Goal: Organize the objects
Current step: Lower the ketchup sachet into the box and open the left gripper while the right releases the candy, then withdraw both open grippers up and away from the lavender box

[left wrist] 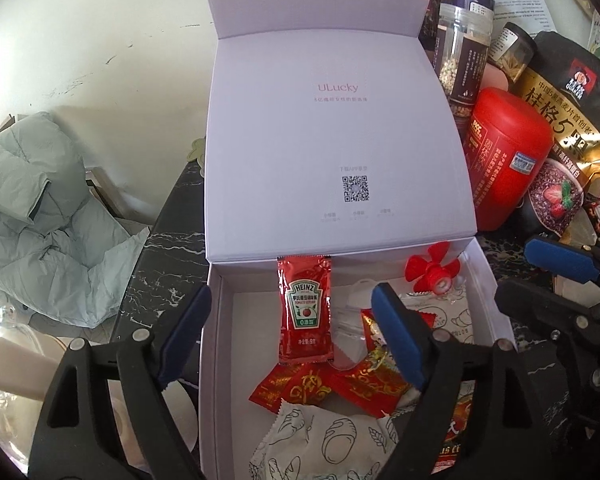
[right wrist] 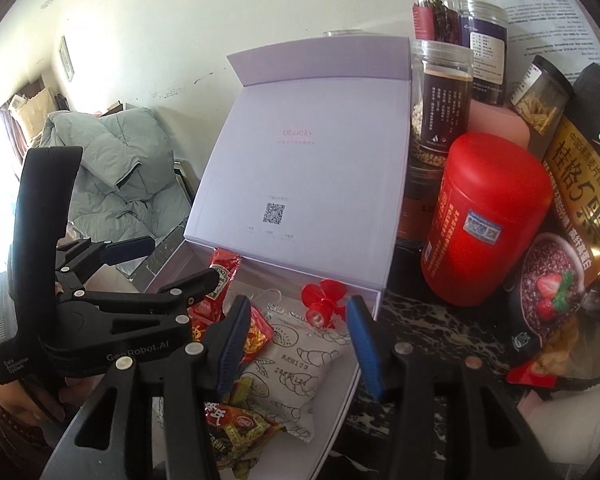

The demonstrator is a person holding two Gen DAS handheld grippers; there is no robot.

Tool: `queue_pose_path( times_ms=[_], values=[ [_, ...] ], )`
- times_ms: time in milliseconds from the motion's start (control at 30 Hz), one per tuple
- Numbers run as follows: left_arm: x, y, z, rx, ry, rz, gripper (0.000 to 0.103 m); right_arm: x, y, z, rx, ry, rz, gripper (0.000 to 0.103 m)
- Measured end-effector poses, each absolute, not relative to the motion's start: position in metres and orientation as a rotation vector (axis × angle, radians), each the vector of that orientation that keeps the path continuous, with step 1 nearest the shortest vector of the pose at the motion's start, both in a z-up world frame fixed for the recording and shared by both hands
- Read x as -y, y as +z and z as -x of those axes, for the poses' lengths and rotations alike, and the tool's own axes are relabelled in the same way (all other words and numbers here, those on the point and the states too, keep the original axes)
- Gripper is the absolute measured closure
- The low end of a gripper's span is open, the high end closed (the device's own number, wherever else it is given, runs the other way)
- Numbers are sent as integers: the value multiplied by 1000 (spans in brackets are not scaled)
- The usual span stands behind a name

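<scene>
Both grippers above the open white gift box (left wrist: pixel 216 320).
We find left gripper (left wrist: pixel 292 336) spread wide, right gripper (right wrist: pixel 296 344) partly open, both empty; Heinz ketchup sachet (left wrist: pixel 305 308) leans inside.

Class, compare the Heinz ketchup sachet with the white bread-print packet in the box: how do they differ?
The ketchup sachet is red; the bread-print packet is white with black line drawings. The sachet is narrow and flat; the packet is wider and puffy. The sachet leans up against the box's back wall; the packet lies down on the floor. Both are sealed and sit inside the same open box.
</scene>
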State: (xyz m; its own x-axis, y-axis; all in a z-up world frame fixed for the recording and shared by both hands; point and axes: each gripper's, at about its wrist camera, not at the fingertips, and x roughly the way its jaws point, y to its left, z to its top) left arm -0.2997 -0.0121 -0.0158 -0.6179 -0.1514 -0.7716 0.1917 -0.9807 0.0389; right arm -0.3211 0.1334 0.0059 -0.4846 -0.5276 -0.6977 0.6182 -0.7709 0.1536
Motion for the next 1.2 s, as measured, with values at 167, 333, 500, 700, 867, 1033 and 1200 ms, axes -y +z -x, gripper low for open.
queue_pose_path(
  times_ms=[167,333,500,700,867,1033,1200],
  values=[
    [5,0,288,-53,-2683,-1210,18,-138,18,315,-142,-2292,-982,52],
    [10,7,281,-75,-2709,-1187,17,-149,35,302,-156,-2352,-929,46],
    [-1,31,263,-10,-2729,-1110,15,-156,54,282,-177,-2387,-866,41],
    [-10,53,236,2,-2727,-1013,5,-164,63,259,-169,-2397,-838,33],
    [-17,58,220,-7,-2717,-1022,5,-174,63,239,-163,-2396,-855,33],
    [-24,60,198,-23,-2725,-1016,2,-190,72,213,-161,-2435,-847,30],
    [-32,68,170,-43,-2766,-983,1,-200,78,185,-166,-2446,-838,22]
  ],
)
